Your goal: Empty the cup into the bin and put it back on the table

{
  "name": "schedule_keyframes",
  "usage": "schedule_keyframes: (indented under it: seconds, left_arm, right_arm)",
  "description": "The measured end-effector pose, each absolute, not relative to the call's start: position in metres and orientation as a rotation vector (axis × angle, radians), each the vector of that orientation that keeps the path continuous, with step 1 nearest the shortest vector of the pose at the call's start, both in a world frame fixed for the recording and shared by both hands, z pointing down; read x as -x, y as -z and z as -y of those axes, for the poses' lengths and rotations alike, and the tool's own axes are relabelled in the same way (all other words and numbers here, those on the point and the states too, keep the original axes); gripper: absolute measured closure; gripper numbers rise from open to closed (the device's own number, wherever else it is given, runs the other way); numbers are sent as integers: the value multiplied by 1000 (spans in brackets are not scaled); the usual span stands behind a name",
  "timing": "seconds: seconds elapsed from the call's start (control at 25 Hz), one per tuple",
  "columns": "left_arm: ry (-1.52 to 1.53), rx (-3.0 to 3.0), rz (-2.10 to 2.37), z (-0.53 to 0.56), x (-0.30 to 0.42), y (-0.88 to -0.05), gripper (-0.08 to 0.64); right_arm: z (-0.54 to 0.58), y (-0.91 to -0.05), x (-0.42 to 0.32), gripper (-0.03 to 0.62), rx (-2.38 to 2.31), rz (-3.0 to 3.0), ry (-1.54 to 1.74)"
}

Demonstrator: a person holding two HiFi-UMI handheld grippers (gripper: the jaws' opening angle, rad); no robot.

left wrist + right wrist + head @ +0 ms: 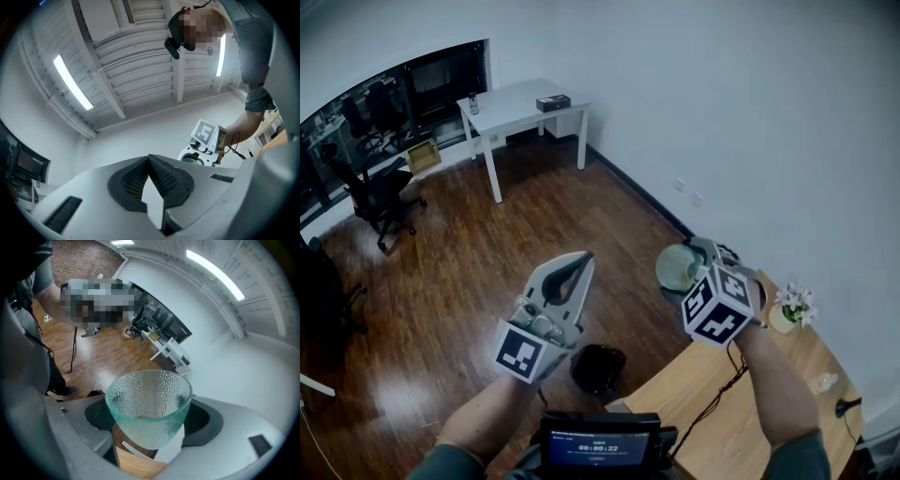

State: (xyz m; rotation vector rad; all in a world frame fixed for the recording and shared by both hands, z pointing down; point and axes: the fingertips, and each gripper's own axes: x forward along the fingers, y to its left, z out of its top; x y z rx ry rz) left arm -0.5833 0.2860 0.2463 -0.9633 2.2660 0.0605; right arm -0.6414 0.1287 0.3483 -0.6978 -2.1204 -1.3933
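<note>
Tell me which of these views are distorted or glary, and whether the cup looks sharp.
Head view: dim, bluish, soft, the cup slightly blurred. Left gripper view: strong fisheye bending the ceiling beams, strip lights blown out. Right gripper view: fisheye with dark corners, cup dimples sharp, ceiling light glaring.

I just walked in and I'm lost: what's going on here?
A person is working with a handheld claw in each hand. The right claw grips a dimpled glass cup, held in the air off the wooden table. A black bin stands on the floor by the table's edge, lower than the cup. The left claw is shut and empty, pointing upward. Whether the cup has been emptied cannot be told.
</note>
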Motion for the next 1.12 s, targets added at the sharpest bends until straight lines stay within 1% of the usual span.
schedule_keyframes:
  seconds: [0.4, 0.72, 1.12]
  left_arm:
    - [-62, 957, -2314, -283, 591, -257, 560]
    - [-44, 942, -2324, -290, 594, -258, 560]
    - [-51, 941, -2337, -292, 591, -264, 560]
  right_arm:
    - [-124, -352, 644, 196, 681, 2056, 1480]
    - [-118, -353, 650, 196, 633, 1964, 1617]
    - [-115, -354, 650, 196, 604, 1909, 1685]
